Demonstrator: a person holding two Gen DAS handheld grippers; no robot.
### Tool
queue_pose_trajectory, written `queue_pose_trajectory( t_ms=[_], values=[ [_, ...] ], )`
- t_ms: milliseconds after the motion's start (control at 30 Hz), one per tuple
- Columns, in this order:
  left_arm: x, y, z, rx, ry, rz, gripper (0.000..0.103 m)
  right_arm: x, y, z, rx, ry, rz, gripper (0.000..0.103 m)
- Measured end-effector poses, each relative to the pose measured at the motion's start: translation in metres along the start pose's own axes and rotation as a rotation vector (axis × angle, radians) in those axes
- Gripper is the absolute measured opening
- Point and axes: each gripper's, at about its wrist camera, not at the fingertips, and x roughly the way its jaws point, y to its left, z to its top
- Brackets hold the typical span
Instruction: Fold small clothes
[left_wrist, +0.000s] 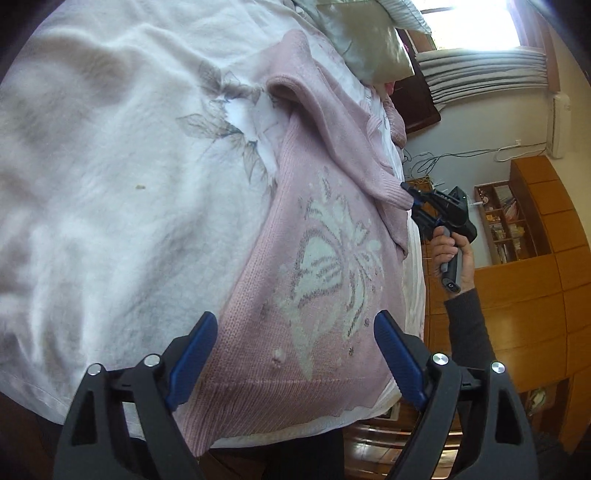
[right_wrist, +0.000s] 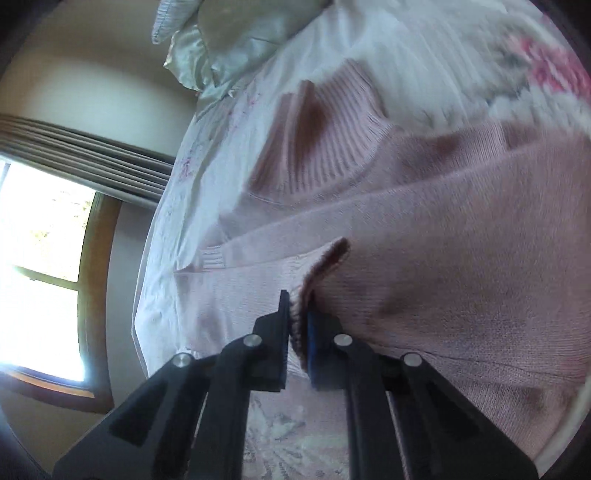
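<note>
Left cam sits behind my left gripper (left_wrist: 295, 354), looking along the bed (left_wrist: 92, 184) from near its edge. Right cam rides my right gripper (right_wrist: 297, 321), very close on fabric. Both share the pink sweater (left_wrist: 314, 258) and pillow (left_wrist: 369, 48).

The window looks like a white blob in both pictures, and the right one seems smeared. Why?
Left wrist view: the window is blown out, edges bend from the fisheye lens, yet the sweater is sharp. Right wrist view: the window glares white, the sweater and bedding are motion-blurred, only the right tool on the cuff looks crisp.
</note>
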Motion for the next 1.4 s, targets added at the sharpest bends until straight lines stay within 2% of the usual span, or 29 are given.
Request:
queue_pose_trajectory(
  t_ms=[133,233,333,433,600,767,1033,1067,1133,1233,1267,1333,1400],
  values=[
    [-0.004,-0.017,0.001,0.035,-0.013,-0.023,0.087,-0.057,0.056,0.018,-0.111,-0.102,-0.005,0.006],
    [-0.008,-0.028,0.000,0.068,-0.024,-0.022,0.087,-0.104,0.076,0.029,-0.161,-0.195,-0.029,0.006],
    [-0.007,-0.030,-0.005,0.066,-0.022,-0.027,0.087,-0.144,0.066,0.036,-0.157,-0.265,-0.056,0.006],
    [-0.005,-0.030,-0.006,0.062,-0.020,-0.031,0.087,-0.162,0.034,0.037,-0.107,-0.292,-0.073,0.006],
    [0.001,-0.033,-0.007,0.068,-0.006,-0.030,0.087,-0.149,-0.035,0.032,-0.008,-0.273,-0.123,0.006],
    [0.006,-0.036,-0.004,0.070,-0.003,-0.022,0.087,-0.127,-0.093,0.021,0.087,-0.247,-0.126,0.006],
    [0.020,-0.039,-0.003,0.076,0.022,-0.007,0.087,-0.094,-0.146,0.006,0.153,-0.201,-0.114,0.006],
    [0.022,-0.040,-0.003,0.076,0.024,-0.007,0.087,-0.090,-0.151,0.004,0.153,-0.189,-0.117,0.007],
    [0.027,-0.044,0.000,0.079,0.031,-0.015,0.087,-0.088,-0.160,0.002,0.160,-0.174,-0.153,0.019],
    [0.032,-0.061,0.018,0.120,0.022,-0.045,0.087,-0.121,-0.166,-0.005,0.165,-0.286,-0.145,0.022],
    [0.035,-0.070,0.030,0.140,0.017,-0.065,0.087,-0.131,-0.165,-0.008,0.163,-0.313,-0.113,0.022],
    [0.042,-0.089,0.060,0.180,-0.008,-0.103,0.087,-0.139,-0.158,-0.012,0.136,-0.318,-0.063,0.022],
    [0.053,-0.109,0.097,0.207,-0.042,-0.163,0.087,-0.133,-0.150,-0.015,0.097,-0.282,-0.047,0.022]
  ],
)
